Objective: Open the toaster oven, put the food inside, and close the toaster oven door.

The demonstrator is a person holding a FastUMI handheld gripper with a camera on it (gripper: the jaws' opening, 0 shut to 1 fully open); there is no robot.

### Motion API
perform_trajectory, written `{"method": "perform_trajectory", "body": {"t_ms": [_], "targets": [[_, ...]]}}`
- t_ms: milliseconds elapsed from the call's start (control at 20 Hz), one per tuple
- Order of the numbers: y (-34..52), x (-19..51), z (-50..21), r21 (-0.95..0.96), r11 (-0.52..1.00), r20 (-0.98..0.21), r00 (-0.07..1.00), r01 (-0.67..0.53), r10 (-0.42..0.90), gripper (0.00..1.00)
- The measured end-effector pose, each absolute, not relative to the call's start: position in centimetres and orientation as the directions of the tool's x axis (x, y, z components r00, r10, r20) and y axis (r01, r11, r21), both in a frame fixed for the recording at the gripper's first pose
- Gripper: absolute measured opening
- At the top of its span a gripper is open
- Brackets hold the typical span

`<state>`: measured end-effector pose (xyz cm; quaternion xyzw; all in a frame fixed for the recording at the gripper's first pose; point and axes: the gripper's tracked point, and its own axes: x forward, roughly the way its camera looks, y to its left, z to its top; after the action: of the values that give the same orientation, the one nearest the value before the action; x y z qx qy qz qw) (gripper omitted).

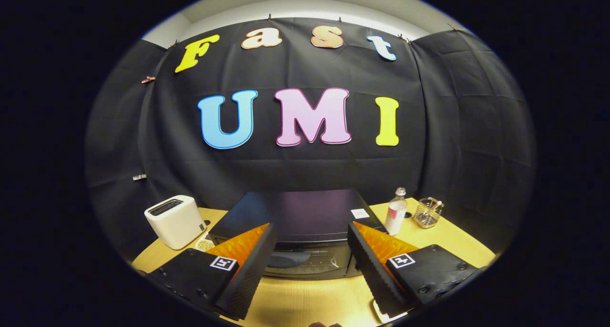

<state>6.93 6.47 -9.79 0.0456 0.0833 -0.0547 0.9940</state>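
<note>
A black toaster oven stands on the wooden table, straight ahead of my fingers. Its glass door faces me and looks closed, seen between the two fingers. My gripper is open, raised above the table in front of the oven, with nothing between its fingers. A pale patterned item, possibly the food on a plate, peeks out left of the oven behind the left finger; most of it is hidden.
A white pop-up toaster stands left of the oven. Right of the oven stand a clear bottle with a pink label and a wire mesh holder. Black cloth walls close the booth behind the table.
</note>
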Motion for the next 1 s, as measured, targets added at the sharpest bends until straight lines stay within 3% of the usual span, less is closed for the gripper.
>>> {"method": "perform_trajectory", "body": {"t_ms": [350,600,1000], "targets": [[9.4,10.5,-15.2,0.089,0.992,-0.298,0.952,0.093,-0.062,0.99],[8.7,11.4,-17.7,0.091,0.985,-0.383,0.918,0.144,-0.099,0.99],[8.9,10.7,-18.3,0.139,0.978,-0.47,0.88,0.153,-0.071,1.0]]}}
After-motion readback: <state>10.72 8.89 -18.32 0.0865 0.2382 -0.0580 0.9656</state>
